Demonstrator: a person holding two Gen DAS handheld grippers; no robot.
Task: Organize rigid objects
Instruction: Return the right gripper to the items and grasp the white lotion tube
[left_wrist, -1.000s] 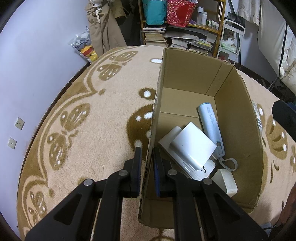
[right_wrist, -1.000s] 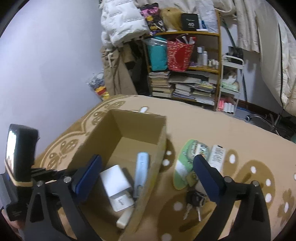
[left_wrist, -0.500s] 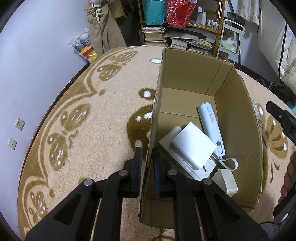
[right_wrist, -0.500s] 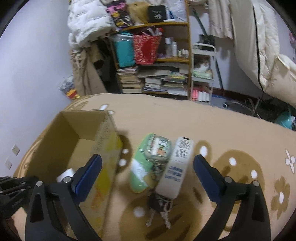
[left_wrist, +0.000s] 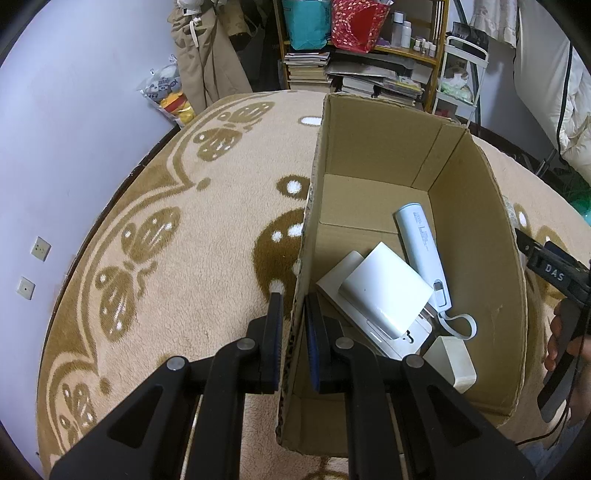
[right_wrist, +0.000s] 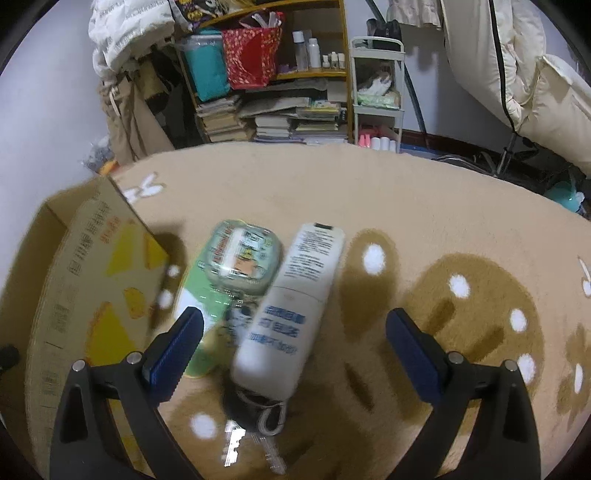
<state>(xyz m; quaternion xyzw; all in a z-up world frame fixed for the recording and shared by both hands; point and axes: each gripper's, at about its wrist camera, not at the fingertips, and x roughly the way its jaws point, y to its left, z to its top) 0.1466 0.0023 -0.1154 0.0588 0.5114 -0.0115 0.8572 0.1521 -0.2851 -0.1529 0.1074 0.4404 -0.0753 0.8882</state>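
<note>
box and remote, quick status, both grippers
Left gripper shut on the cardboard box wall. Right gripper open above the white remote on the rug, not gripping. Green container and keys crowd the remote.

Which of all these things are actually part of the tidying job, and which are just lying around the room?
Part of the job: cardboard box, white charger and white tube inside it; white remote, green packet, keys on the rug.

Just lying about: bookshelf, stacked books, white trolley.
</note>
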